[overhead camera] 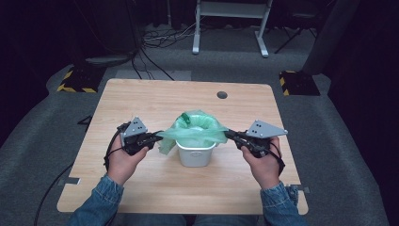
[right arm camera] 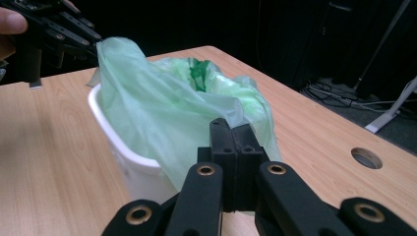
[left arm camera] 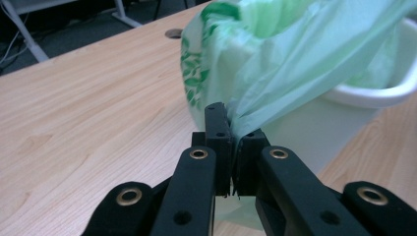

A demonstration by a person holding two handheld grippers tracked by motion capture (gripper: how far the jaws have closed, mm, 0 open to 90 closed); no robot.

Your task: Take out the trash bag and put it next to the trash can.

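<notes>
A small white bin (overhead camera: 195,154) stands at the middle of the wooden table, with a light green plastic bag (overhead camera: 197,128) lining it and bunched above its rim. My left gripper (overhead camera: 154,138) is at the bin's left, shut on the bag's left edge and stretching it outward. My right gripper (overhead camera: 230,135) is at the bin's right, shut on the bag's right edge. In the left gripper view the film (left arm camera: 295,69) runs into the closed jaws beside the bin's rim (left arm camera: 378,96). In the right gripper view the bag (right arm camera: 162,98) drapes over the bin (right arm camera: 130,169), with the left gripper (right arm camera: 91,42) beyond it.
The table (overhead camera: 141,101) has a round cable hole (overhead camera: 222,94) at the back. Behind the table stand a white desk frame (overhead camera: 230,23), floor cables (overhead camera: 160,40) and two yellow-black striped blocks (overhead camera: 77,80). Denim sleeves (overhead camera: 96,205) come in from the front edge.
</notes>
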